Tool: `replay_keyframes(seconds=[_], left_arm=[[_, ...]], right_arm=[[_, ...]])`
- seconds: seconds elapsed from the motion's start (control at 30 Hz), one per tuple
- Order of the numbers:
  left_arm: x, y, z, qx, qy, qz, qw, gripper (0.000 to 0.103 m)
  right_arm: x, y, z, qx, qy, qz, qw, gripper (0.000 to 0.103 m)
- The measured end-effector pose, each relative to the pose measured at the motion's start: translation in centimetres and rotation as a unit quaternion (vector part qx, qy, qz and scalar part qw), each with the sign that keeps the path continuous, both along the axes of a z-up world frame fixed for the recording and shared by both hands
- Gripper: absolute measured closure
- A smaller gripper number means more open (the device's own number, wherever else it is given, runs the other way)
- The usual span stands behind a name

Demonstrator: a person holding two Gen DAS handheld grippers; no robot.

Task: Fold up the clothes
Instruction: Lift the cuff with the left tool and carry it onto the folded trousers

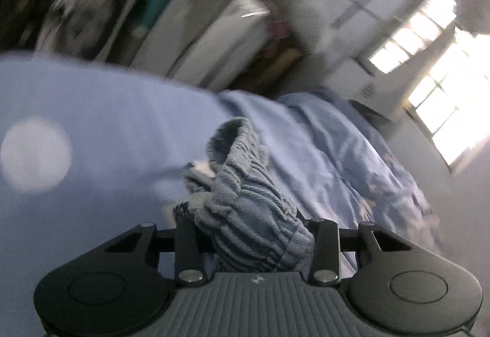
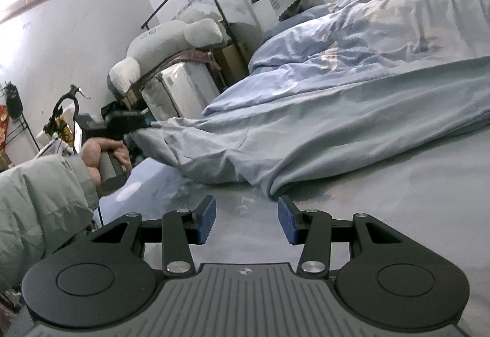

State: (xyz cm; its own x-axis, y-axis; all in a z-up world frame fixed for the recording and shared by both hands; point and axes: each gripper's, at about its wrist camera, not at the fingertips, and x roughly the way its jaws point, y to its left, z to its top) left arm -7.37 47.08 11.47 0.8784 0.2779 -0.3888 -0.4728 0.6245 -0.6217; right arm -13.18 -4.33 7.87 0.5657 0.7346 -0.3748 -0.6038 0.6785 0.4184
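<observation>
Between the left tool (image 1: 254, 232) jaws, a bunched ribbed waistband (image 1: 245, 199) is clamped; right tool (image 2: 246, 222) half-open, empty; garment (image 2: 306, 134) unfolded on bed (image 2: 398, 214).

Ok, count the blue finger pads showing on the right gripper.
2: one pad on the left finger, one on the right finger of the right gripper, apart, with bare bed sheet between them.

A garment (image 2: 306, 134) lies stretched across a bed (image 2: 382, 214), its near corner just ahead of the right gripper (image 2: 246, 220). Behind it, a rumpled duvet (image 2: 382, 39) covers the far side. Left of the bed, a long pillow (image 2: 165, 39) rests on a cabinet (image 2: 180, 88). The garment's gathered waistband (image 1: 245, 199) sits between the left gripper's (image 1: 251, 242) fingers.
</observation>
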Motion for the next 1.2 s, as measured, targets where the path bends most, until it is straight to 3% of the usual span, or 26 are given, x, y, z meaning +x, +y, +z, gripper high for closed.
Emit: replay_keyframes(seconds=[0.17, 0.33, 0.43, 0.57, 0.77, 0.93, 1.0, 1.07, 1.13, 1.2], left_arm=[[3.2, -7.0, 5.0, 0.106, -0.007, -0.064, 0.9923, 0.068], [7.0, -16.3, 7.1, 0.186, -0.001, -0.138, 0.9728, 0.069], [9.8, -21.7, 6.5, 0.190, 0.012, -0.177, 0.9656, 0.070], [13.3, -28.6, 3.2, 0.194, 0.065, -0.210, 0.9561, 0.071], [15.5, -38.2, -2.1, 0.278, 0.131, -0.228, 0.9239, 0.072], [17.0, -43.2, -3.5, 0.342, 0.161, -0.199, 0.9043, 0.070], [17.9, -45.1, -4.6, 0.366, 0.185, -0.201, 0.8896, 0.061], [18.4, -47.0, -6.0, 0.393, 0.204, -0.236, 0.8651, 0.051], [18.0, -48.3, -6.6, 0.399, 0.189, -0.277, 0.8533, 0.037], [17.4, -49.1, -6.5, 0.412, 0.177, -0.291, 0.8451, 0.031]], right_arm=[[0.0, -2.5, 1.2, 0.014, -0.009, -0.017, 1.000, 0.056], [-0.3, -6.0, 3.0, 0.007, -0.023, -0.031, 0.999, 0.056], [-0.4, -8.5, 4.0, -0.003, -0.039, -0.028, 0.999, 0.055], [0.0, -11.7, 4.6, -0.001, -0.057, -0.025, 0.998, 0.049], [1.2, -15.6, 4.1, 0.050, -0.049, -0.058, 0.996, 0.049], [2.6, -18.0, 4.4, 0.071, -0.036, -0.082, 0.993, 0.049], [2.9, -18.9, 4.4, 0.077, -0.036, -0.090, 0.992, 0.049], [3.4, -19.5, 4.5, 0.070, -0.042, -0.102, 0.991, 0.049], [3.9, -20.1, 4.5, 0.064, -0.044, -0.118, 0.990, 0.049], [4.4, -20.9, 4.7, 0.069, -0.044, -0.129, 0.988, 0.049]])
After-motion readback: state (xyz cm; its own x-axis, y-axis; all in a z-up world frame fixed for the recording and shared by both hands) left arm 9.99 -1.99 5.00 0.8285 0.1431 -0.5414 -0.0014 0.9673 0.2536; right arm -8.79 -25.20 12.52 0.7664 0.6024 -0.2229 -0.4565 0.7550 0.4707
